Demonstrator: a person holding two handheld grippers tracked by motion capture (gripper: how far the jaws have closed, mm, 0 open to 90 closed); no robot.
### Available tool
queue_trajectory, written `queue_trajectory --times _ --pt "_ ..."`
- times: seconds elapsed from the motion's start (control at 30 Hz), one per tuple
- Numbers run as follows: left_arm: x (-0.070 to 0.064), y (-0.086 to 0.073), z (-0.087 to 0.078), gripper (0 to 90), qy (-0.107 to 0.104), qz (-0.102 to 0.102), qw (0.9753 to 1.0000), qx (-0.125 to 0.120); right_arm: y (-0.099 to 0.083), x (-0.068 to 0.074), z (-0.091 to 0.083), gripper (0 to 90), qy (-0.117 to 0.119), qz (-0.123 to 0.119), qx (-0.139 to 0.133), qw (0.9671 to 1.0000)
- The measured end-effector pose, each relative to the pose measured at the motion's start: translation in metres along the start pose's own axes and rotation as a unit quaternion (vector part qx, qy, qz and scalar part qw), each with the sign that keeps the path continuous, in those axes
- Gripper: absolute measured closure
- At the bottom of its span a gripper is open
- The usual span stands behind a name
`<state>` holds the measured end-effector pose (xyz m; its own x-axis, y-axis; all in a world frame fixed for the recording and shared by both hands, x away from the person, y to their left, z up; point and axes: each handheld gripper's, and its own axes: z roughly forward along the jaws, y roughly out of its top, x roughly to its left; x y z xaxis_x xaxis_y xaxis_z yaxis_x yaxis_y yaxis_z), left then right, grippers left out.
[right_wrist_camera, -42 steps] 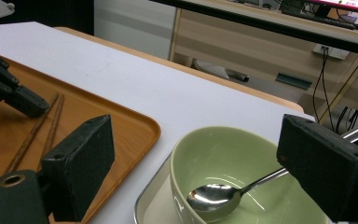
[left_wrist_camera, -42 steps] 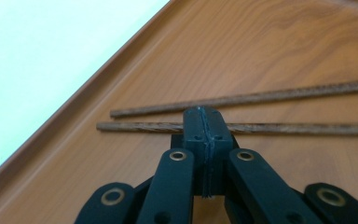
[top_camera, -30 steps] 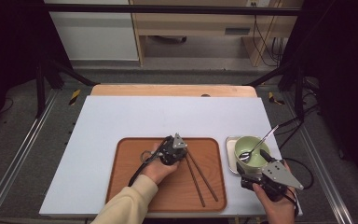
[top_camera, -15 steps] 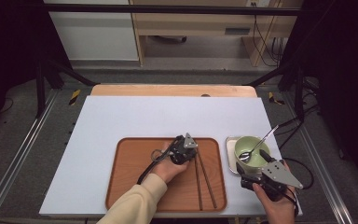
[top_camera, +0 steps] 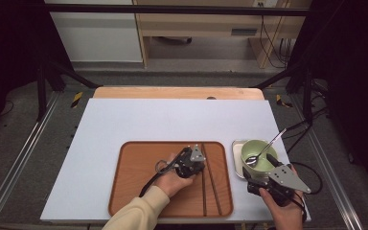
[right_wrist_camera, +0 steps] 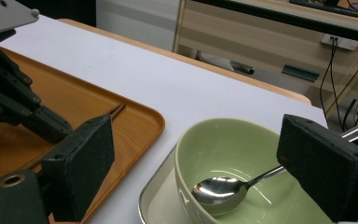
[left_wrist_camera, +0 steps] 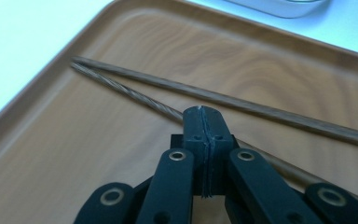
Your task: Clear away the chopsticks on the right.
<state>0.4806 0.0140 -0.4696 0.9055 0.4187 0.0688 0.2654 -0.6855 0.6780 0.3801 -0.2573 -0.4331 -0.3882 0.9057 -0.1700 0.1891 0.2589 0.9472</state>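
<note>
Lying on the brown tray [top_camera: 139, 191], toward its right side, the two chopsticks [top_camera: 211, 177] run near to far, tips almost meeting at the far end. The left gripper [top_camera: 197, 160] sits right over them with its jaws pressed together; whether a stick is pinched I cannot tell. To the right, the green bowl [top_camera: 258, 155] holds a spoon [right_wrist_camera: 219, 189], and the right gripper [top_camera: 256, 179] waits near it, jaws wide apart. Judging by this, the chopsticks look placed; the bowl remains.

Your left gripper [top_camera: 197, 160]: black linkage arms, brass-ringed pivots, small screws in the pads, black cable, grey three-cornered plate. Right gripper [top_camera: 255, 178]: same build, broad black pads. You wear a cream sleeve [top_camera: 136, 213].
</note>
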Motion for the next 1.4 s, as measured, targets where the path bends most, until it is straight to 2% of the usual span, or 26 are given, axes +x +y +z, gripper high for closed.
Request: queue_trajectory --times 0.27,0.43,0.63,0.7,0.77,0.83,0.97,1.03,1.2,1.23,1.3,1.4 --pt "-0.009 0.010 0.009 89.3 -0.005 0.009 0.9999 -0.002 0.000 -0.001 0.000 11.5 -0.001 0.002 0.002 1.0000" --pt "-0.009 0.013 0.013 89.1 -0.006 0.001 0.9999 -0.010 -0.001 -0.001 0.000 11.5 -0.001 0.003 0.002 1.0000" --pt "-0.010 0.015 0.015 89.0 -0.005 0.002 0.9999 -0.015 0.000 -0.003 -0.001 11.5 -0.005 0.004 0.000 1.0000" --pt "-0.009 0.015 0.011 88.7 -0.005 0.008 0.9998 -0.017 0.001 -0.005 -0.003 11.5 -0.009 0.010 -0.002 0.9999" --pt "-0.008 0.014 0.006 88.4 -0.005 0.006 0.9996 -0.027 0.001 -0.008 -0.005 11.4 -0.019 0.017 0.001 0.9997" --pt "-0.007 0.012 -0.001 87.6 -0.004 -0.005 0.9990 -0.045 0.002 -0.015 -0.008 10.9 -0.030 0.041 0.005 0.9987" --pt "0.001 0.002 -0.024 83.5 0.013 -0.004 0.9978 -0.064 0.001 -0.035 -0.011 14.3 -0.054 0.070 0.018 0.9959" --pt "0.007 -0.007 -0.040 80.2 0.021 -0.012 0.9958 -0.089 0.001 -0.050 -0.011 18.5 -0.068 0.096 0.023 0.9929" --pt "0.020 -0.030 -0.075 64.3 0.066 -0.021 0.9894 -0.128 0.008 -0.082 -0.003 31.4 -0.092 0.116 0.050 0.9878" --pt "0.022 -0.035 -0.081 60.8 0.076 -0.024 0.9880 -0.132 0.009 -0.088 0.001 35.3 -0.091 0.122 0.054 0.9869" --pt "0.028 -0.048 -0.094 52.0 0.094 -0.034 0.9846 -0.143 0.010 -0.100 0.009 37.9 -0.072 0.142 0.056 0.9856" --pt "0.033 -0.064 -0.108 42.4 0.112 -0.046 0.9804 -0.155 0.011 -0.110 0.023 41.6 -0.057 0.142 0.073 0.9855"
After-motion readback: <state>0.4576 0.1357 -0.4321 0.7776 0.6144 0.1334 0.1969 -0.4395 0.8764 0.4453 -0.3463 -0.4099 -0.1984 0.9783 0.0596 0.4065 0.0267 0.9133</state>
